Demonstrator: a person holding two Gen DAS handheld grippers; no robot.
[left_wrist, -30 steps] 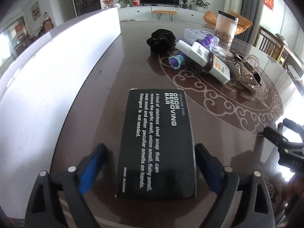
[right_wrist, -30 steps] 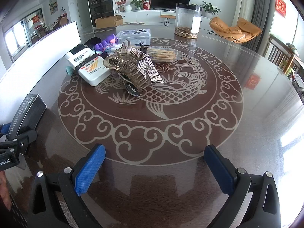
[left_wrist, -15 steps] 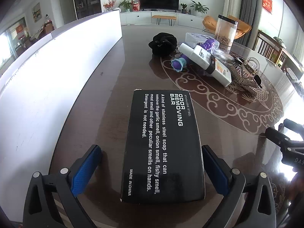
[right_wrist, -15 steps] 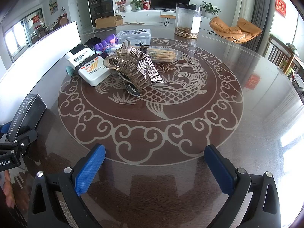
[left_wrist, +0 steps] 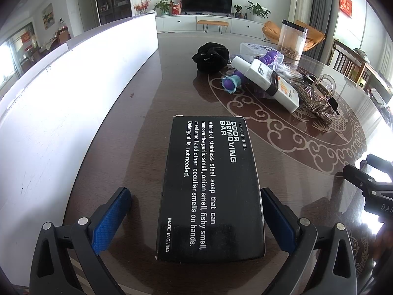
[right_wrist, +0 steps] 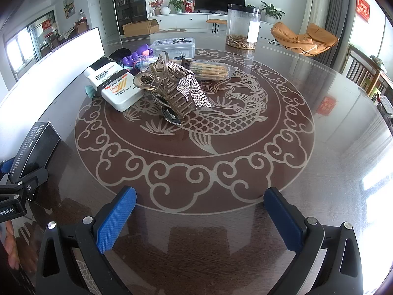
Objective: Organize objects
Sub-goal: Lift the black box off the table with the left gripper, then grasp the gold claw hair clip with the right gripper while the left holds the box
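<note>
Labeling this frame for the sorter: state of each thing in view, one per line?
left gripper: open, jaws just widened, pads clear of the box between them
right gripper: open, empty
black box: lying flat on the table, text side up
sunscreen box: lying in the pile
hair claw: resting on the table
clear canister: upright, lid on

Glossy dark wood table (right_wrist: 307,172), matt black cardboard box (left_wrist: 211,186), rhinestone-studded hair clip (right_wrist: 172,91).
</note>
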